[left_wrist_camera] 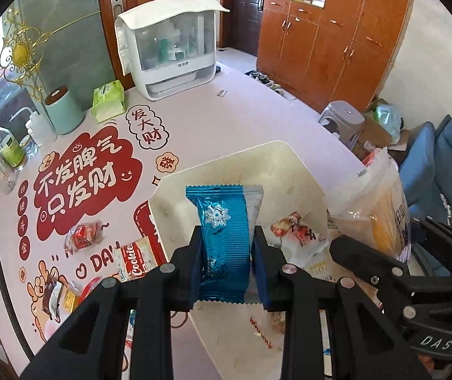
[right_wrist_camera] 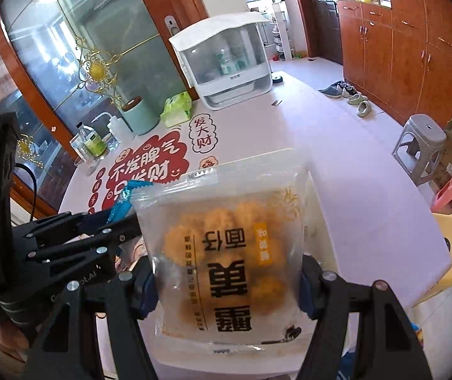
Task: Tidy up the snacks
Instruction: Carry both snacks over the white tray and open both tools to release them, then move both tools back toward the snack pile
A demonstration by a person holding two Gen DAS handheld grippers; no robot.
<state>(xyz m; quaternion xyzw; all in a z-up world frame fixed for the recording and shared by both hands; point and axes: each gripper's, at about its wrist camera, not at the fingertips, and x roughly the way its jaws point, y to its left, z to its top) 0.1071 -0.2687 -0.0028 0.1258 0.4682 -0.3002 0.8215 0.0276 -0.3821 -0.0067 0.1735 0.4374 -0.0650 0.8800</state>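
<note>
My left gripper (left_wrist_camera: 227, 264) is shut on a blue foil snack packet (left_wrist_camera: 224, 237) with a snowflake print, held above a white bin (left_wrist_camera: 276, 155). Inside the bin lies a small red-and-white wrapped snack (left_wrist_camera: 298, 232). My right gripper (right_wrist_camera: 227, 288) is shut on a large clear bag of golden biscuits (right_wrist_camera: 229, 247), its pads pressing both side edges. That biscuit bag (left_wrist_camera: 384, 209) hangs at the bin's right side in the left wrist view, with the right gripper (left_wrist_camera: 393, 262) under it. The left gripper (right_wrist_camera: 77, 237) and the blue packet's tip (right_wrist_camera: 131, 194) show left of the bag.
Loose snacks lie on the printed table: a red wrapped one (left_wrist_camera: 83, 237), a Cookies packet (left_wrist_camera: 134, 258), small dark and yellow pieces (left_wrist_camera: 56, 296). Further back stand a white appliance (left_wrist_camera: 170, 47), green tissue pack (left_wrist_camera: 109, 99), mint canister (left_wrist_camera: 63, 110), bottles (left_wrist_camera: 12, 152). A grey stool (right_wrist_camera: 422, 145) stands beyond the table.
</note>
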